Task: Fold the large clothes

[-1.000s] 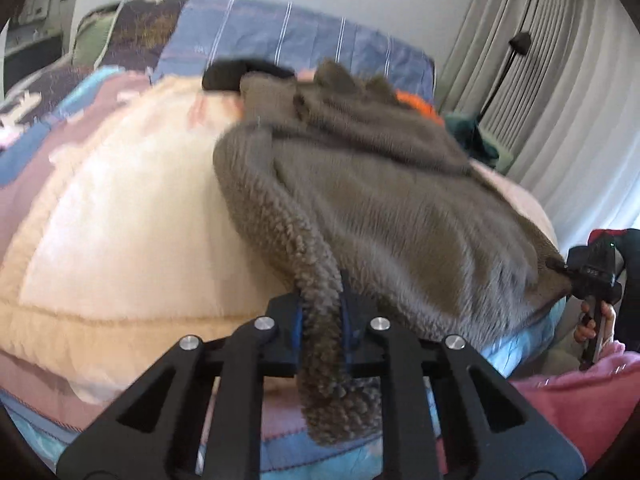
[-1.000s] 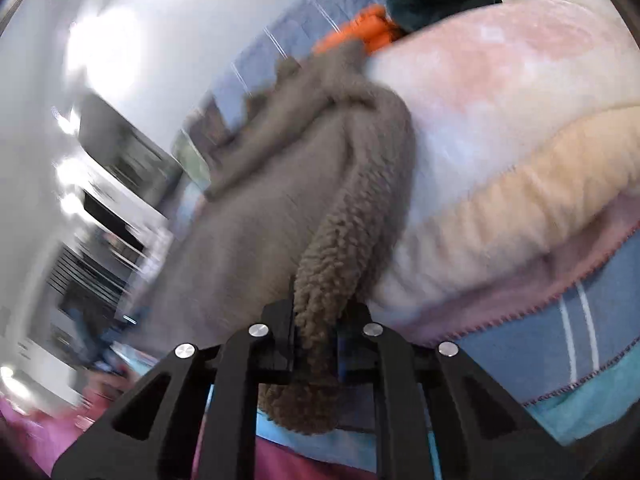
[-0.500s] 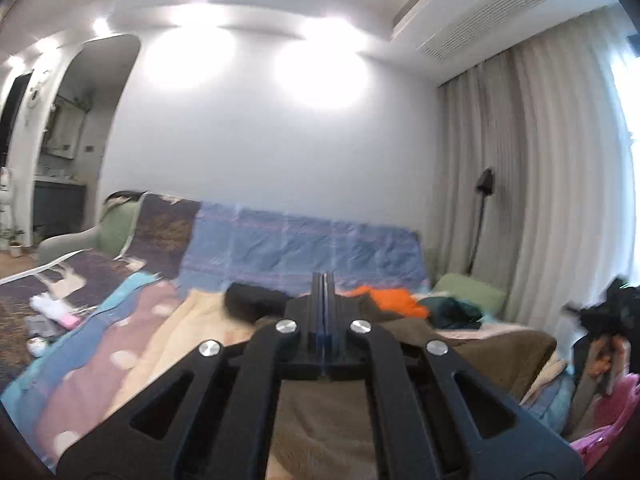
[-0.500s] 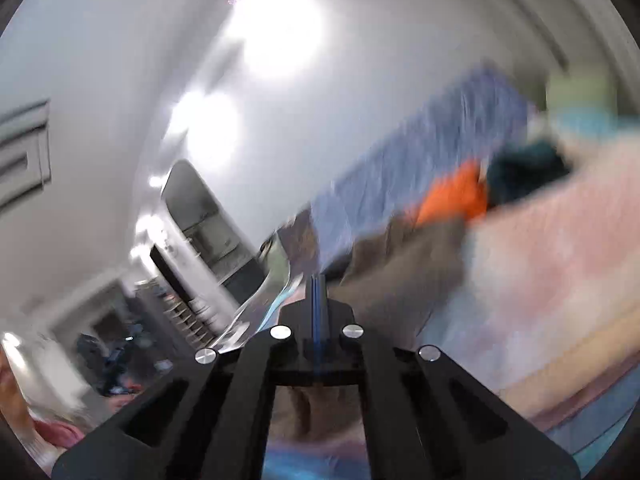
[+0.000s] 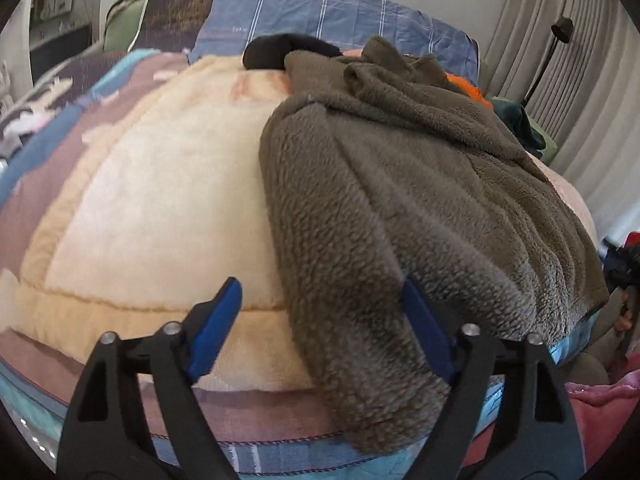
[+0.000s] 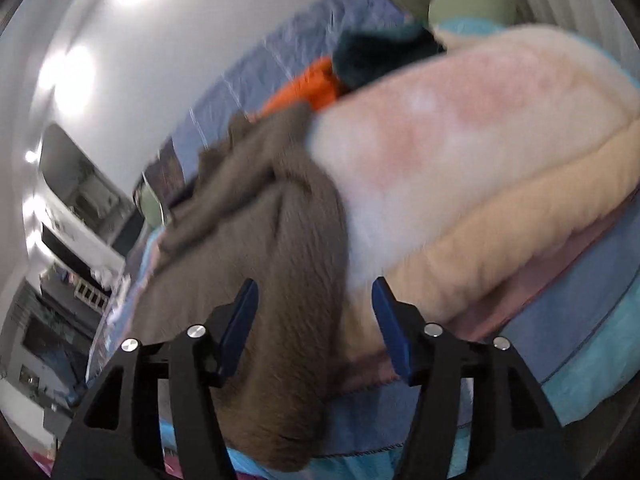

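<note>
Brown fleece lies between both spread tongs at the bed's near edge.

Blue-padded, the left tongs [image 5: 320,324] stand wide apart around the near left corner of the brown sherpa fleece garment [image 5: 408,200], which hangs over the bed's near edge; nothing is pinched. The right tongs [image 6: 314,320] are likewise spread, the garment's other hanging corner [image 6: 280,320] lying between their pads, though this view is blurred. The garment is spread across a cream and pale pink plush blanket [image 5: 160,200] covering the bed, reaching toward the far edge. Beyond it at the far edge lie a black cloth bundle [image 5: 280,50], an orange garment [image 6: 308,88] and a dark teal garment [image 6: 380,56], with a blue striped cover [image 5: 320,12] behind.
</note>
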A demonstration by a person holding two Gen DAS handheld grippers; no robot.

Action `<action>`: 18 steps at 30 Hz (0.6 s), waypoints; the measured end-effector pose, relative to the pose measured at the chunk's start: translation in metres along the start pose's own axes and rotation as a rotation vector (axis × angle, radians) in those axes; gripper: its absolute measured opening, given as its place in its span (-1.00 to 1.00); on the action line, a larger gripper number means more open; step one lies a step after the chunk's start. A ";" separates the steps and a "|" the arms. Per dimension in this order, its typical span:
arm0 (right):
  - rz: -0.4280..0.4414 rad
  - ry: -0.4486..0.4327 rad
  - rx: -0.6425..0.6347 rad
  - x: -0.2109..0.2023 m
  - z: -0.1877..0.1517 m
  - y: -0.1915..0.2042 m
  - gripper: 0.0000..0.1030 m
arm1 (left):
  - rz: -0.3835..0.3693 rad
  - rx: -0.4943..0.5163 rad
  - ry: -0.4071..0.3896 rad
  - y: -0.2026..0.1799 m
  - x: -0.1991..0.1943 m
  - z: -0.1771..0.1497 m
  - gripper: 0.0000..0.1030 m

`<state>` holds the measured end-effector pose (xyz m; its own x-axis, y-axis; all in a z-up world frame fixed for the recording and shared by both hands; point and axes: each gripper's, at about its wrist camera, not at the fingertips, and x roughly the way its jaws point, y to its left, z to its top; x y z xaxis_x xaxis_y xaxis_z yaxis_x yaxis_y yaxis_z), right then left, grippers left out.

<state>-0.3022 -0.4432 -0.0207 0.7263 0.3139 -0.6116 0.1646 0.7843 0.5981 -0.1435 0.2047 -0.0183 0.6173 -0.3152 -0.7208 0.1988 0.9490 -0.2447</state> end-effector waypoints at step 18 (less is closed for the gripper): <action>0.313 0.124 -0.008 -0.002 -0.019 0.052 -0.61 | -0.162 -0.022 0.060 -0.008 0.010 -0.017 0.86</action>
<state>-0.3085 -0.3928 0.0018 0.6539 0.6025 -0.4577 -0.0592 0.6438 0.7629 -0.1521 0.1940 -0.0346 0.5317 -0.4644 -0.7083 0.2745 0.8856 -0.3745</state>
